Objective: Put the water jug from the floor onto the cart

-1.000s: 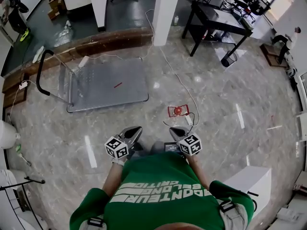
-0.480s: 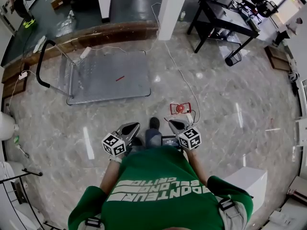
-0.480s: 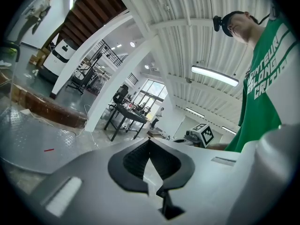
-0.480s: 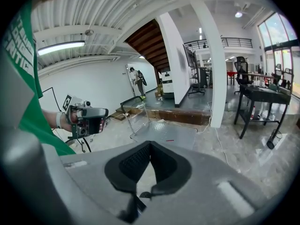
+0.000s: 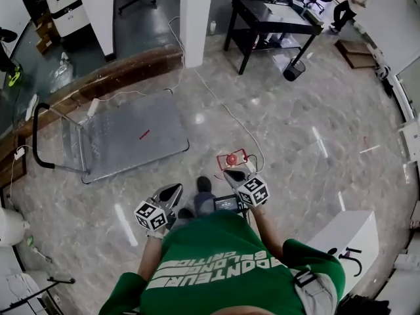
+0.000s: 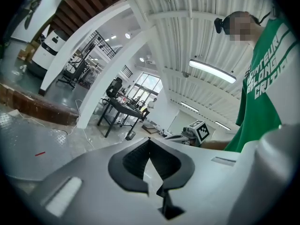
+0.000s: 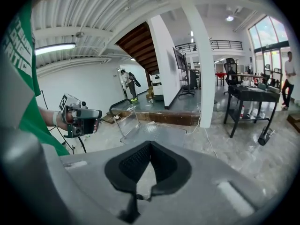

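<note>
Grey cart (image 5: 131, 136) sits on the floor, ahead and to the left, with no jug on it. The jug shows in no view and is probably out of frame. Step: locating the jug, no pickup yet. Next: find it and open the jaws. Left gripper (image 5: 172, 192) and right gripper (image 5: 230, 176) are both closed and hold nothing.

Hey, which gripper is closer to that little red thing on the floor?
Right. The right gripper hangs just short of the red thing, pointing toward it; the left gripper is farther off to its left, on the cart's side.
</note>
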